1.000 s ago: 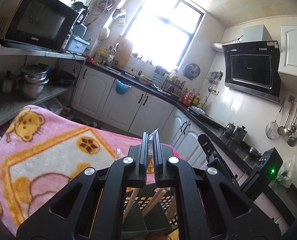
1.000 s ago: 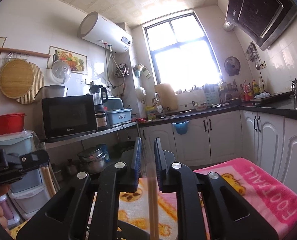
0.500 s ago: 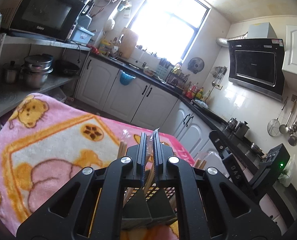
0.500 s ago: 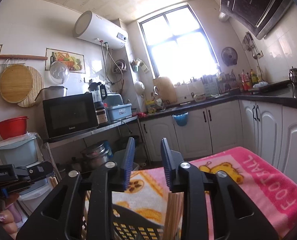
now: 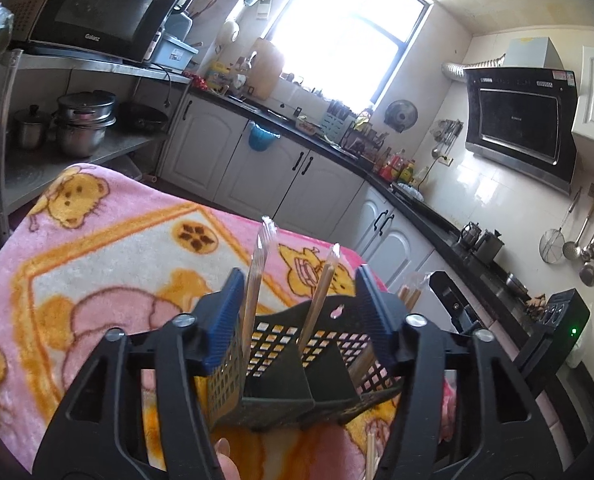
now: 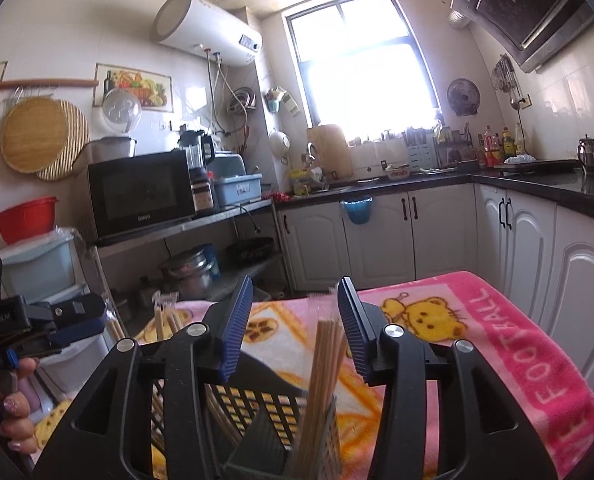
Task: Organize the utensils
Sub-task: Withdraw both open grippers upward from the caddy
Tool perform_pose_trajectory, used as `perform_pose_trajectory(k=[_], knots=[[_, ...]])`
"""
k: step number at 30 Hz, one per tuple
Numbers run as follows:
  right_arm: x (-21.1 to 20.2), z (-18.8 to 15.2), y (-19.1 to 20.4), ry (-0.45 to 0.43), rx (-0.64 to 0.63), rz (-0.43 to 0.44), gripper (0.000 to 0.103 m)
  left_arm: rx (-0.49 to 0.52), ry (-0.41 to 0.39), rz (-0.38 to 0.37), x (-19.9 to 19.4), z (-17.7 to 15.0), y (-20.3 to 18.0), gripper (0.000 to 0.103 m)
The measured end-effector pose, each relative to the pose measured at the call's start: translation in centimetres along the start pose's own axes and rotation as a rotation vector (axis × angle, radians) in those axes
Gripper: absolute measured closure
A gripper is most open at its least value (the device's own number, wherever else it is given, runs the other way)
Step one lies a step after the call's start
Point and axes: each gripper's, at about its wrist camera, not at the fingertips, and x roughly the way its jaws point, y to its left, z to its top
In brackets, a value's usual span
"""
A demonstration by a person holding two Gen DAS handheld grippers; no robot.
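Left wrist view showed wrapped chopsticks (image 5: pixel 257 276) upright in the black basket (image 5: pixel 293 344) at six o'clock on the pink blanket-covered surface (image 5: pixel 109 248). Left hand-held gripper (image 5: pixel 297 312) was spreading, touching nothing; right hand-held gripper (image 6: pixel 295 328) likewise widened around loose chopsticks (image 6: pixel 325 364).

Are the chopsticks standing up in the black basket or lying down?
Standing up. The chopsticks lean a little inside the black basket, their tops poking above its rim.

Black gripper (image 5: pixel 299 308), blue ribbed pads (image 5: pixel 228 320), silver screws
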Motion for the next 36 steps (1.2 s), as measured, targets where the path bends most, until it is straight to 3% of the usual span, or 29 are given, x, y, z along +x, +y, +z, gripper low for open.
perform_pose_trajectory(k=[7,18,36], knots=[[-1.3,-0.6,0.3,0.037,-0.012,0.004,0.054,0.009,0.011,0.017,-1.0,-1.0,-0.2,0.031],[-3.3,-1.1,0.7,0.061,-0.017,0.01,0.043,-0.007,0.006,0.026,-2.7,-2.1,-0.1,0.011],[-7.2,-1.3,0.4,0.092,-0.073,0.001,0.035,-0.033,0.012,0.026,-4.6,-4.3,-0.2,0.011]])
